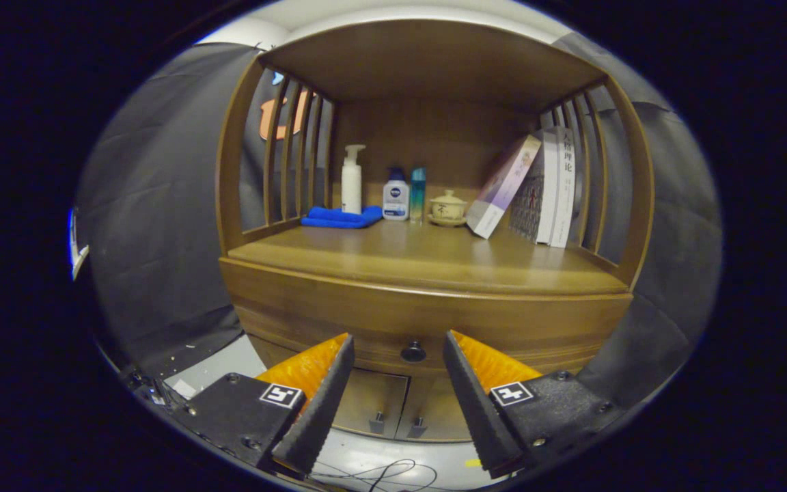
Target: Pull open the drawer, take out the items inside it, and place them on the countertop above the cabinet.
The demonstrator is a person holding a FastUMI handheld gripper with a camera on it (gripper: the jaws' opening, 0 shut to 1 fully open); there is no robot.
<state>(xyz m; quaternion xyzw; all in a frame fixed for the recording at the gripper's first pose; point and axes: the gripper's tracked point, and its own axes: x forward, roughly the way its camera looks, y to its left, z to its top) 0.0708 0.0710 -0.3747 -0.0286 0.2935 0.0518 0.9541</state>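
Note:
A wooden cabinet stands ahead of me, its drawer (339,316) shut, with a dark round knob (412,352) on the front. The knob sits in the gap between my two fingers, a little beyond their tips. My gripper (399,346) is open and holds nothing. Above the drawer lies the wooden countertop (427,263), bare along its front part. What the drawer holds is hidden.
At the back of the countertop stand a white pump bottle (352,179), a folded blue cloth (341,218), a white lotion bottle (395,197), a slim teal bottle (418,193), a lidded cup (447,208) and leaning books (534,188). Slatted side rails and a top shelf enclose it. Two small doors (393,406) sit below the drawer.

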